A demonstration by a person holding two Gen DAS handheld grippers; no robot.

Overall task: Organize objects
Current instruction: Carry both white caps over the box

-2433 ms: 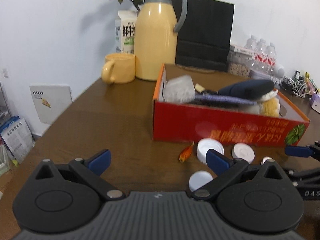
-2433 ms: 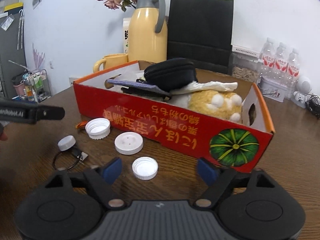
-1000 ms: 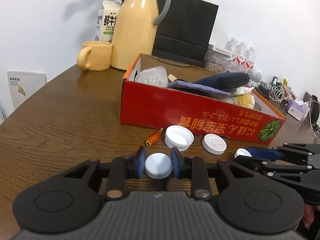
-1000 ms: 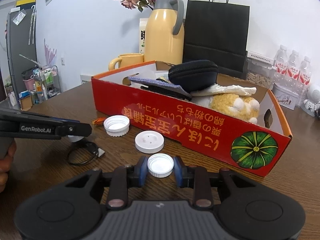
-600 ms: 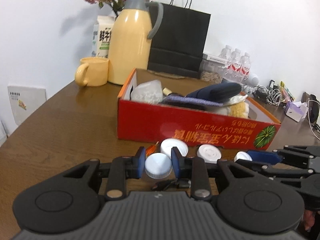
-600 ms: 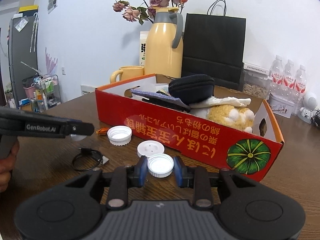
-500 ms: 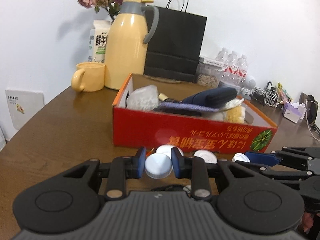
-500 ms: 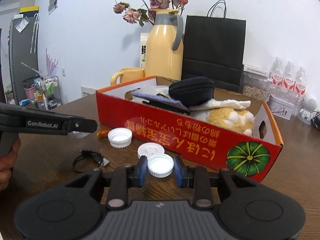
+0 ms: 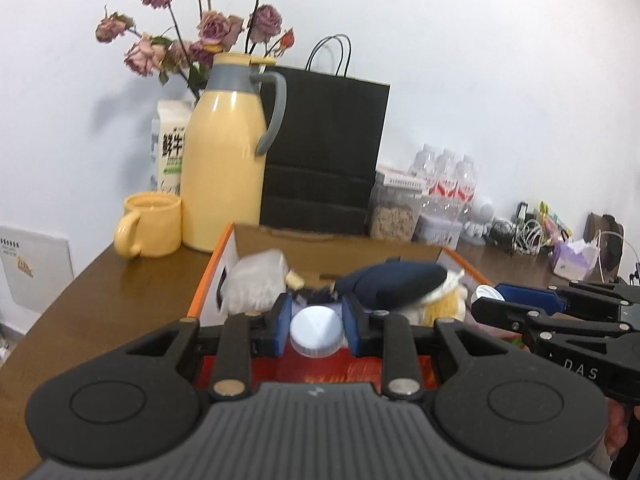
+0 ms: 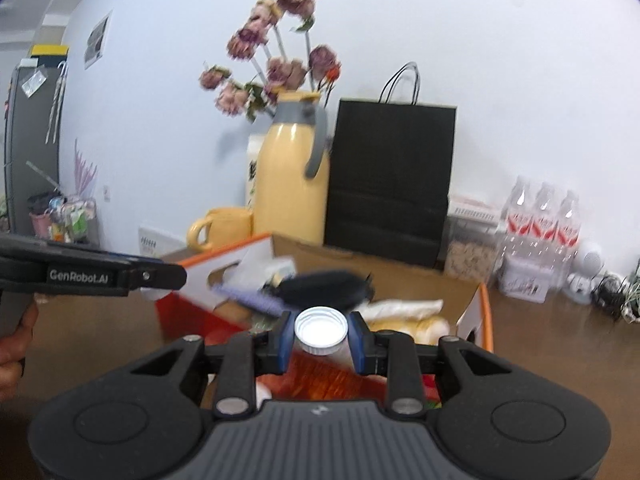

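Note:
My left gripper (image 9: 315, 326) is shut on a white bottle cap (image 9: 316, 331), top face toward the camera, held above the near wall of the red cardboard box (image 9: 320, 368). My right gripper (image 10: 320, 336) is shut on another white cap (image 10: 321, 330), hollow side up, also over the box (image 10: 192, 268). The box holds a dark pouch (image 9: 394, 284), a white bag (image 9: 256, 280) and a yellow plush (image 9: 442, 306). The right gripper (image 9: 496, 296) shows at the right of the left wrist view; the left one (image 10: 160, 278) at the left of the right wrist view.
Behind the box stand a yellow thermos jug (image 9: 226, 160) with dried roses (image 9: 200, 36), a yellow mug (image 9: 148, 224), a milk carton (image 9: 168, 148), a black paper bag (image 9: 324, 152), a snack jar (image 9: 394, 212) and water bottles (image 9: 448, 176). Cables (image 9: 524, 232) lie far right.
Both grippers have risen from the table with their caps and now hang over the box. The loose caps and the key ring on the table have dropped out of view.

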